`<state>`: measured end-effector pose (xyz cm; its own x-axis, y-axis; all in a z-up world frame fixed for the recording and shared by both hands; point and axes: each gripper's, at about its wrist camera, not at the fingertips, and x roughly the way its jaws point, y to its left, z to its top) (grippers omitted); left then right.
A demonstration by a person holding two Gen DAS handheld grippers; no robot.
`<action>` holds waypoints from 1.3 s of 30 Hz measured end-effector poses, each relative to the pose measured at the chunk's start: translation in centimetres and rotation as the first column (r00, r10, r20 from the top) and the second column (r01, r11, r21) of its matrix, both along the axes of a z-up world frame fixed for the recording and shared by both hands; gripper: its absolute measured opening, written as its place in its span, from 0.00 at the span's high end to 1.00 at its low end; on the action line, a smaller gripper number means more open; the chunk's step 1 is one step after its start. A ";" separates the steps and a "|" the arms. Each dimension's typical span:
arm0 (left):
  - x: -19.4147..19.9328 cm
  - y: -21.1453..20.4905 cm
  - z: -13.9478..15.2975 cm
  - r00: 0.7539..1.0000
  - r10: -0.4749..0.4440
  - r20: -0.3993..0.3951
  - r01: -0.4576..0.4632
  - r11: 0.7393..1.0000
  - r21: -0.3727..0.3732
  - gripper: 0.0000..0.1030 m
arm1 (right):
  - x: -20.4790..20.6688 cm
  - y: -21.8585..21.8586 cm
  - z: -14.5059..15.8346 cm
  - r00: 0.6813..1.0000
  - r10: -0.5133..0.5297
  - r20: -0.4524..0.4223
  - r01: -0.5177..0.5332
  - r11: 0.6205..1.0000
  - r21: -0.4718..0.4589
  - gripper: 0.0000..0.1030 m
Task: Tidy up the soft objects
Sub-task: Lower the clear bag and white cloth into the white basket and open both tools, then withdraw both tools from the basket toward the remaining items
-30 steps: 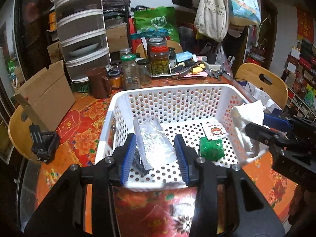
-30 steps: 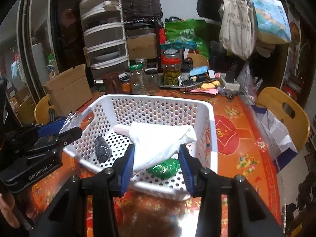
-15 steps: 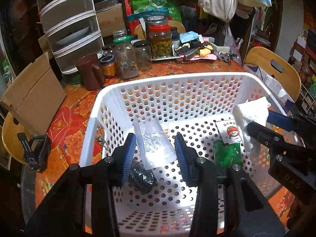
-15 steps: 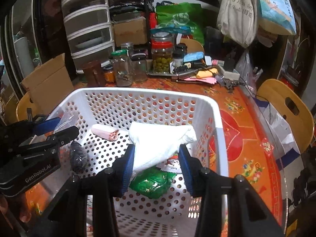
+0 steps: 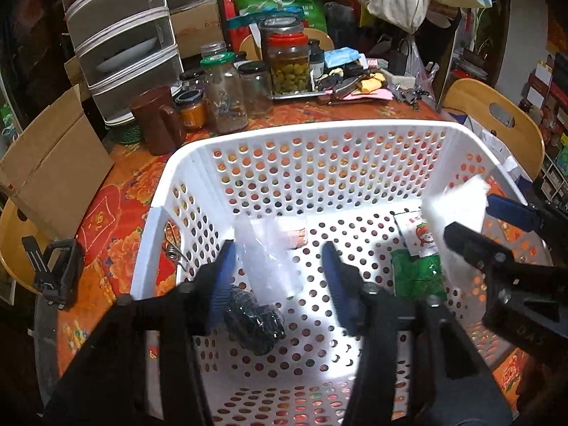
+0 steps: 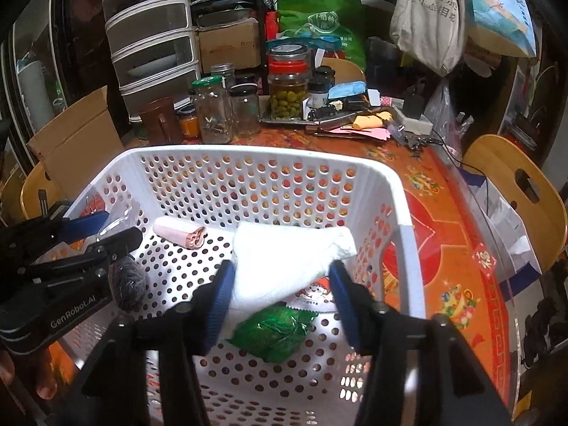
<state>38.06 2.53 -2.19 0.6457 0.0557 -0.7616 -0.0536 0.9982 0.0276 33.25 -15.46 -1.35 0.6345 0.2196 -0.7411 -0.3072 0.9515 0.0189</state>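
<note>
A white perforated basket [image 5: 312, 131] [image 6: 248, 152] stands on the red flowered table. My left gripper [image 5: 277, 277] is over the basket and holds a clear plastic bag [image 5: 266, 255] between its blue pads. My right gripper [image 6: 280, 291] is over the basket's right side, shut on a white cloth [image 6: 284, 259], which also shows in the left wrist view [image 5: 458, 206]. In the basket lie a black mesh bundle [image 5: 255, 323] [image 6: 127, 280], a green packet [image 5: 415, 273] [image 6: 273, 333], a small card with a cartoon face [image 5: 417, 230] and a pink roll [image 6: 181, 234].
Behind the basket stand several glass jars [image 5: 223, 92], a brown mug [image 5: 156, 120], a drawer tower [image 5: 120, 35] and a tray of small items [image 5: 351, 85]. A cardboard box [image 5: 49, 163] is at the left. Wooden chairs [image 5: 497, 120] stand at the right.
Both grippers have moved forward and down into the basket, each still holding its item. The pink roll has come into view in the right wrist view.
</note>
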 end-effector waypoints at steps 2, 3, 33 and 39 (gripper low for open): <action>-0.5 -0.1 0.5 0.999 -0.010 0.032 0.010 1.000 -0.005 0.27 | -0.2 -0.1 0.4 1.000 -0.005 0.022 0.004 1.000 0.013 0.25; -0.8 -0.2 0.8 0.999 -0.009 0.045 0.009 1.000 -0.002 0.22 | -0.3 -0.1 0.5 1.000 -0.004 0.027 0.004 1.000 0.015 0.24; -20.3 -0.7 -3.5 0.998 -0.051 0.036 0.054 0.994 -0.092 0.06 | -15.1 -6.5 -2.9 0.999 0.008 0.042 -0.011 0.996 0.085 0.00; -21.0 -2.8 -7.1 0.997 -0.072 -0.009 0.071 0.994 -0.082 0.06 | -16.3 -7.3 -6.5 1.000 -0.006 -0.021 0.009 0.993 0.116 0.00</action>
<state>17.10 -0.24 -9.34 0.6362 -0.0532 -0.7697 0.0180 0.9984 -0.0541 16.93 -22.79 -7.82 0.6213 0.3003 -0.7237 -0.2985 0.9447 0.1358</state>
